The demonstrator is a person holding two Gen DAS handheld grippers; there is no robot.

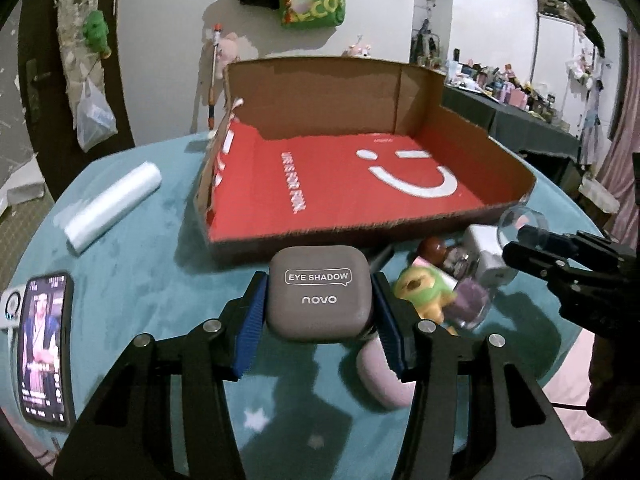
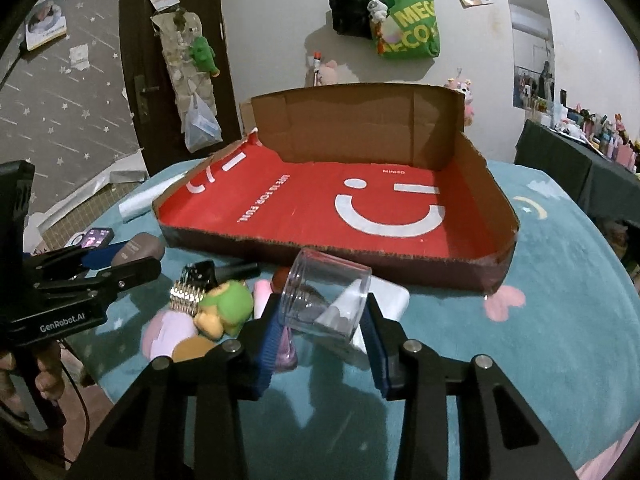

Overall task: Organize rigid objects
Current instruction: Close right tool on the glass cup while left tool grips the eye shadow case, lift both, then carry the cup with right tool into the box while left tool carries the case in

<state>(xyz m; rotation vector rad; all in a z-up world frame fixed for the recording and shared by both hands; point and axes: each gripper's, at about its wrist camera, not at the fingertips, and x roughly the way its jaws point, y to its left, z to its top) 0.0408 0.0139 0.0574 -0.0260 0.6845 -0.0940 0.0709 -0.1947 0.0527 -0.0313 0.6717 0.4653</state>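
My left gripper [image 1: 320, 308] pinches the grey eye shadow case [image 1: 320, 292], near the red box [image 1: 516, 160]. My right gripper [image 2: 322, 320] squeezes a clear round jar [image 2: 326, 296] over the pile of small things [image 2: 216, 308] on the blue cloth [image 2: 540, 320].

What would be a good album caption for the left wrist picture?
Left gripper clamps a grey eye shadow case before an open red-lined cardboard box on a teal tablecloth.
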